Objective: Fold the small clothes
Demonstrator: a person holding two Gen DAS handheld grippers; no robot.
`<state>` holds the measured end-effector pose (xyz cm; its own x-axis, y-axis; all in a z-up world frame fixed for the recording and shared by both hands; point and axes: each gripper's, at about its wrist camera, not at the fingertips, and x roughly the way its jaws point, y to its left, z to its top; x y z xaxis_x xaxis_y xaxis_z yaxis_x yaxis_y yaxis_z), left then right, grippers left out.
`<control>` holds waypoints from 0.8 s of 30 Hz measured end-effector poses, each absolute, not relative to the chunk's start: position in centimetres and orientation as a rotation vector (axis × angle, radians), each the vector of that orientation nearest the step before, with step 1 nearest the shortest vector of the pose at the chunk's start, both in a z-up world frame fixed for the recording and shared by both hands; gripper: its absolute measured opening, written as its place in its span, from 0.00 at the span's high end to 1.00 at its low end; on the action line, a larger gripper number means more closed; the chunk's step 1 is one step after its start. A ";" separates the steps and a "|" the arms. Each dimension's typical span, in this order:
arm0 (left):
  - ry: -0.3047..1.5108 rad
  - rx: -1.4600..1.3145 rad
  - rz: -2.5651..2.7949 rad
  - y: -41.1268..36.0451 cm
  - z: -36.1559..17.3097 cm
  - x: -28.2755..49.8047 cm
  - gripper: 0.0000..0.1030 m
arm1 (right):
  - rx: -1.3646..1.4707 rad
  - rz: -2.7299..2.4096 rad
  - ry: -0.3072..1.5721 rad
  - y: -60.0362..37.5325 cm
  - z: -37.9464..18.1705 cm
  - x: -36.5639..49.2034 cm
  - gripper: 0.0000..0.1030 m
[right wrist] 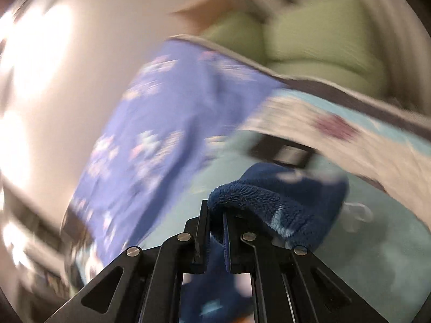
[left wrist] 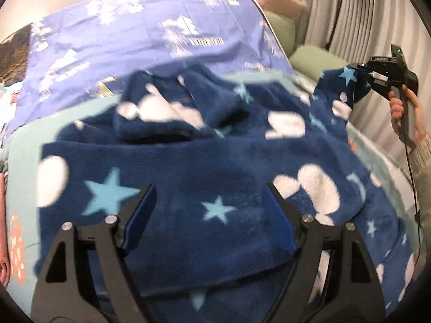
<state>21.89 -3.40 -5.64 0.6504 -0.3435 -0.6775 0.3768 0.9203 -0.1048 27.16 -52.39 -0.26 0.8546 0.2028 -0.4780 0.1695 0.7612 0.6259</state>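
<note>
The right gripper pinches the fleece garment's raised corner; the left gripper hovers wide above it.

Left cam looks close over the fleece garment toward pillows; right cam (blurred) faces the same bedspread.

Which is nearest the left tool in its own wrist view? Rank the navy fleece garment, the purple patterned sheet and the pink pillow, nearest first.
Measured from the left tool:
1. Navy fleece garment, directly under and between the open fingers.
2. Purple patterned sheet, behind the garment, upper left.
3. Pink pillow, far upper right, beyond the sheet.
</note>
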 end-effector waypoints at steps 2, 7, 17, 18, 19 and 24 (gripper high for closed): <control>0.739 0.002 -0.384 -1.6 -4.6 21.6 0.22 | 0.598 0.124 0.545 -47.3 2.6 26.6 0.93; 0.731 -0.101 -0.283 3.4 -3.8 21.7 0.22 | 0.328 0.350 0.547 -32.0 5.4 23.7 0.93; 0.758 -0.210 -0.300 7.9 -5.3 19.7 0.22 | -0.174 0.628 0.828 -12.3 -4.7 16.9 0.77; 0.755 -0.205 -0.305 7.8 -5.3 19.4 0.22 | -0.234 0.628 0.834 -12.0 -5.5 16.0 0.71; 0.756 -0.201 -0.306 7.8 -5.4 19.1 0.22 | -0.264 0.634 0.830 -12.3 -5.8 15.5 0.62; 0.757 -0.183 -0.366 6.3 -5.2 18.6 0.22 | -0.182 0.638 0.794 -16.3 -4.2 13.3 0.42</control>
<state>18.62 6.33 -5.21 0.6679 -0.3878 -0.6352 0.2577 0.9212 -0.2915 13.30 -16.30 -4.21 0.5265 0.4638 -0.7125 -0.5959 0.7991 0.0799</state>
